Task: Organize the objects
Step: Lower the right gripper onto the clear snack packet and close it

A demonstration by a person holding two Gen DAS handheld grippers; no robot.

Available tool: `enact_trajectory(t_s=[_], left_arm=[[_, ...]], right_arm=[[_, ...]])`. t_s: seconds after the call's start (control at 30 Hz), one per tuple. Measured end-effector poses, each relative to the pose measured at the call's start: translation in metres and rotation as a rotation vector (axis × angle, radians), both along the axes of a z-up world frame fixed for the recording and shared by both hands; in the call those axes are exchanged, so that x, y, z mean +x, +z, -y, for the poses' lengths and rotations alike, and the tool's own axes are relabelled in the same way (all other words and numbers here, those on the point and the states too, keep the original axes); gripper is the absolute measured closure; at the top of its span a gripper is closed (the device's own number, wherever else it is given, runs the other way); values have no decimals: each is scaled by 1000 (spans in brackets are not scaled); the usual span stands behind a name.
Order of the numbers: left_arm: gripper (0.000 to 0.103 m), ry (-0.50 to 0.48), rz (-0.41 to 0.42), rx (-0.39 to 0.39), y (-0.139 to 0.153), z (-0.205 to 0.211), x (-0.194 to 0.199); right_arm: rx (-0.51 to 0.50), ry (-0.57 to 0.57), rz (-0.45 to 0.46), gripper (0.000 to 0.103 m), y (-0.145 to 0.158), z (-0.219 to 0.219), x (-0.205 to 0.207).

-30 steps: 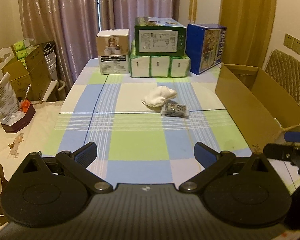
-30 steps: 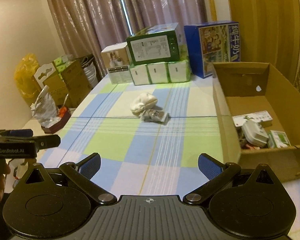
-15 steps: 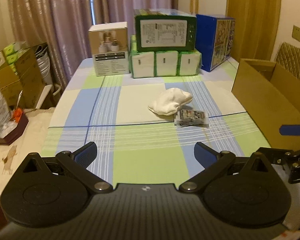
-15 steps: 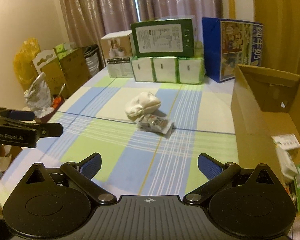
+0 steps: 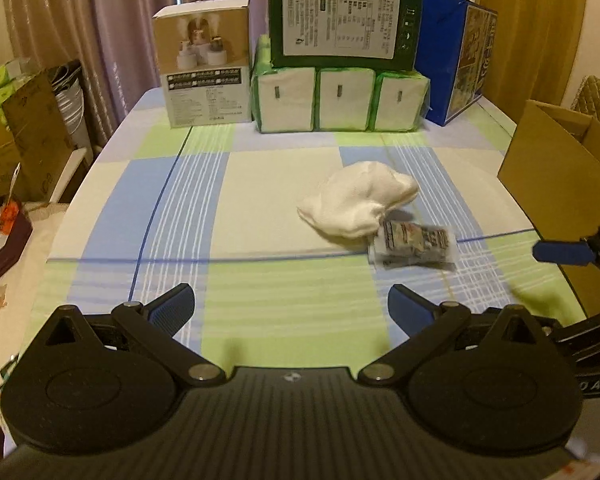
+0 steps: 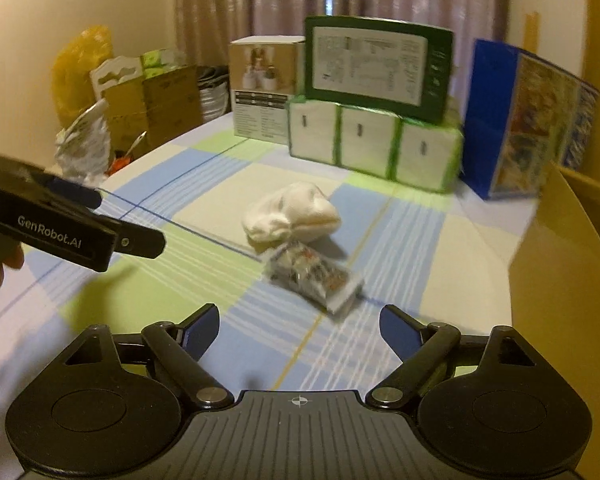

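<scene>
Cloth [image 5: 357, 204], white and bunched, lies near the middle of the checked table [image 5: 260, 184], with a small clear packet [image 5: 413, 245] touching its near side. Both grippers hang over the table's near edge, empty: the left gripper [image 5: 291, 307] has its jaws spread wide, and the right gripper [image 6: 300, 330] is likewise agape. At the right edge stands a cardboard box [image 5: 555, 184]; cartons [image 5: 339, 76] line the far edge.

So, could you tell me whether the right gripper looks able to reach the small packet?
Probably yes: the right gripper is open, and only bare tablecloth lies before the packet.
</scene>
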State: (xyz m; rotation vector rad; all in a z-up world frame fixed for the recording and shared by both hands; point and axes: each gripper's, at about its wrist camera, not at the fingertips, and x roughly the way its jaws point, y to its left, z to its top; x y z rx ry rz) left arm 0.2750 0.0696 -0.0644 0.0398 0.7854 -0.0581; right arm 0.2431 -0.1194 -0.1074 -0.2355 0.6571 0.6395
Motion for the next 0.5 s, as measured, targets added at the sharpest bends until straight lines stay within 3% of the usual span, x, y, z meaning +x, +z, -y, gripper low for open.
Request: enact_trajectory(t_s=[0.5], left_arm=[[2, 23, -9, 28, -20, -15, 39]], right_arm=[[-134, 141, 63, 26, -39, -38, 68]])
